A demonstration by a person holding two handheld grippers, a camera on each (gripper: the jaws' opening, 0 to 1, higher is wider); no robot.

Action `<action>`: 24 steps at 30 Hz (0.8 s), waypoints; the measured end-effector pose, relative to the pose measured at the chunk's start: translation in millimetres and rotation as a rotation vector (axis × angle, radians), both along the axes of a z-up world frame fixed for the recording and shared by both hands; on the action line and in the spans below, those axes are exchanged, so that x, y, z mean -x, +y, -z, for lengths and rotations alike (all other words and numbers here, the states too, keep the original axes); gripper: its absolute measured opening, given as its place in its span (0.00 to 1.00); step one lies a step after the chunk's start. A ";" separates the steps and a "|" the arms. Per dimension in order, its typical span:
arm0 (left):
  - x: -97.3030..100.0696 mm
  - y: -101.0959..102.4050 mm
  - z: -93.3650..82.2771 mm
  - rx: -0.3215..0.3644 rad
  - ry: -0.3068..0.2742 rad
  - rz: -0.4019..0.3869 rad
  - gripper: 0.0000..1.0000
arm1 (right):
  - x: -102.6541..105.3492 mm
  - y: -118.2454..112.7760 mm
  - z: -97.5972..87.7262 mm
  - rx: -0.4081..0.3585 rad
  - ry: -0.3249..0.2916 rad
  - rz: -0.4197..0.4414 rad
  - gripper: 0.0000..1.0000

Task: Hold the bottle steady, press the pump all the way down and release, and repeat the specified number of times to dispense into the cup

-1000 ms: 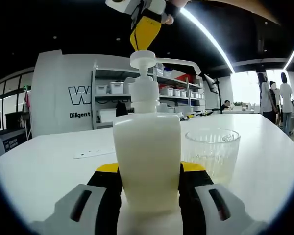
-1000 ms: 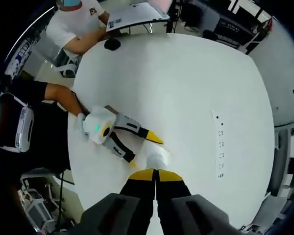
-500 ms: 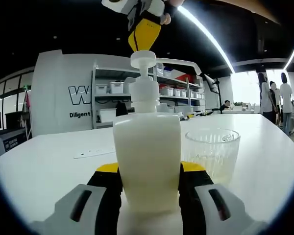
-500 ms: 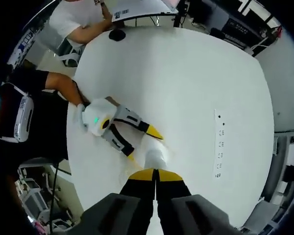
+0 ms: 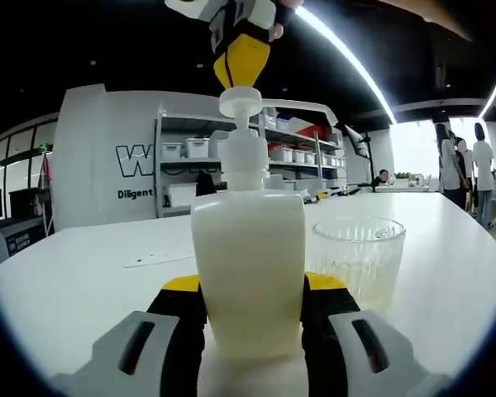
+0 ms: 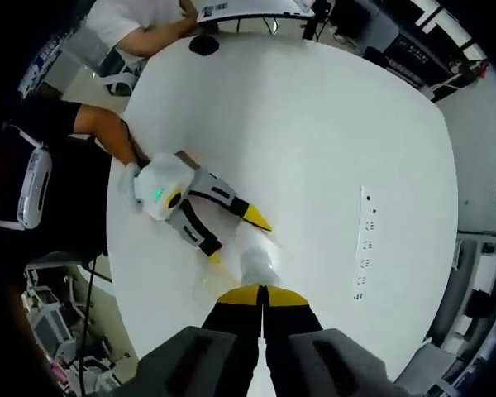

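Cream plastic pump bottle (image 5: 246,273) stands on the white desk (image 5: 74,273), clamped between the left gripper (image 5: 248,318) jaws. Above it, the right gripper (image 6: 263,291), jaws together, rests on the white pump head (image 5: 240,101), which sits about as high as a second ago: released, I'd say. Ribbed clear glass cup (image 5: 358,256) waits just right of the left jaws.

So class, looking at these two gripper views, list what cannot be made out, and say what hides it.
- Pump spout: left gripper view, hidden behind the pump head.
- Bottle base: left gripper view, covered by the left gripper.
- Contact of right gripper with the pump head: too close to tell.
- Cup contents: left gripper view, ribbed glass blurs the level.
- Cup: right gripper view, too faint against the white table.
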State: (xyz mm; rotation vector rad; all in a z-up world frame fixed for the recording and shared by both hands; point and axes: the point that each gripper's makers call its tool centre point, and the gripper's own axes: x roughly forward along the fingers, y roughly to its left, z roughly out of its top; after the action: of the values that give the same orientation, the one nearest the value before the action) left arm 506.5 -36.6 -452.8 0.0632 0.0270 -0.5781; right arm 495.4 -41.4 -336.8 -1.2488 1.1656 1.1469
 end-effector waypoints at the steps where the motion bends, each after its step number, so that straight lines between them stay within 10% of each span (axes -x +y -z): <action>1: -0.9 0.0 -0.1 -0.001 0.000 -0.001 0.43 | 0.9 0.1 0.5 0.026 0.002 -0.005 0.00; 24: -0.3 -1.1 2.2 -0.008 0.011 0.002 0.43 | 1.0 -3.1 1.8 0.083 0.015 0.026 0.00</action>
State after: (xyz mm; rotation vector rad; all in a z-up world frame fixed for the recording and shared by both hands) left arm 506.8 -37.7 -455.0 0.0676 0.0399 -0.5806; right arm 494.5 -44.5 -338.6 -1.2858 1.2481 1.0999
